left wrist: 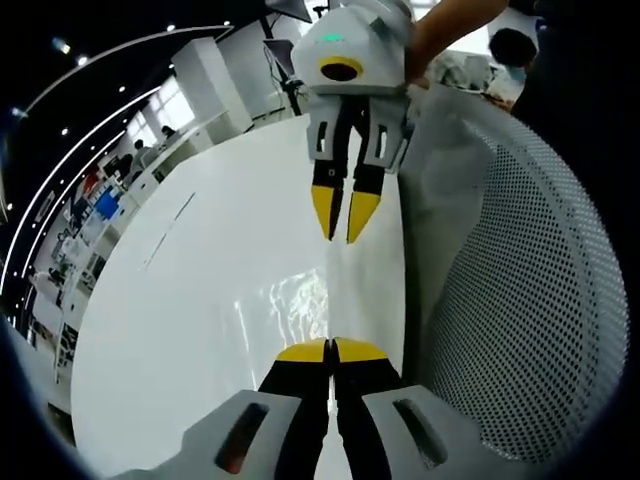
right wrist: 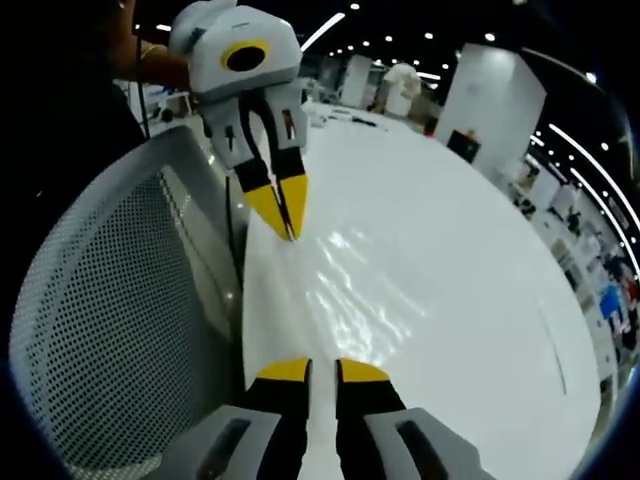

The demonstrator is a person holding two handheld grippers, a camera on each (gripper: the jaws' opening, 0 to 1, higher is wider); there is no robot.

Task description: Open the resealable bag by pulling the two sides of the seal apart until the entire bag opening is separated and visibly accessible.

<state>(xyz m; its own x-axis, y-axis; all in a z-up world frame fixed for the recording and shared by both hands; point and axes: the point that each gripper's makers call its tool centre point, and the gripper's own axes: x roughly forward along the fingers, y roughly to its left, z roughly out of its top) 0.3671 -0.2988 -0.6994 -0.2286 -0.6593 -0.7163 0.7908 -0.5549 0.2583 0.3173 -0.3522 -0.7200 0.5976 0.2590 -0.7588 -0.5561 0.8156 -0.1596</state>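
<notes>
No brand, label or legible writing shows on the bag, on either tool or on the table. In the left gripper view, my left gripper (left wrist: 331, 350) has its yellow-tipped jaws pressed together, pinching the near edge of the resealable bag (left wrist: 285, 300), a clear glossy film that lies flat on the white table (left wrist: 170, 330) just ahead of the tips. Straight ahead along the same edge, my right gripper (left wrist: 345, 238) points back toward me, and its tips stand slightly apart at the far end of the film; from here I cannot tell whether they touch it. In the right gripper view, my right gripper (right wrist: 323, 369) shows a narrow gap between its jaws, with a pale strip of the bag's edge running up through that gap; I cannot tell whether the pads clamp it. The bag (right wrist: 370, 290) spreads forward and to the right of these jaws. My left gripper (right wrist: 288, 232) faces me from ahead, with tips together on the far edge of the film. A perforated mesh chair back (right wrist: 120, 320) stands left of these jaws, beside the table edge.
</notes>
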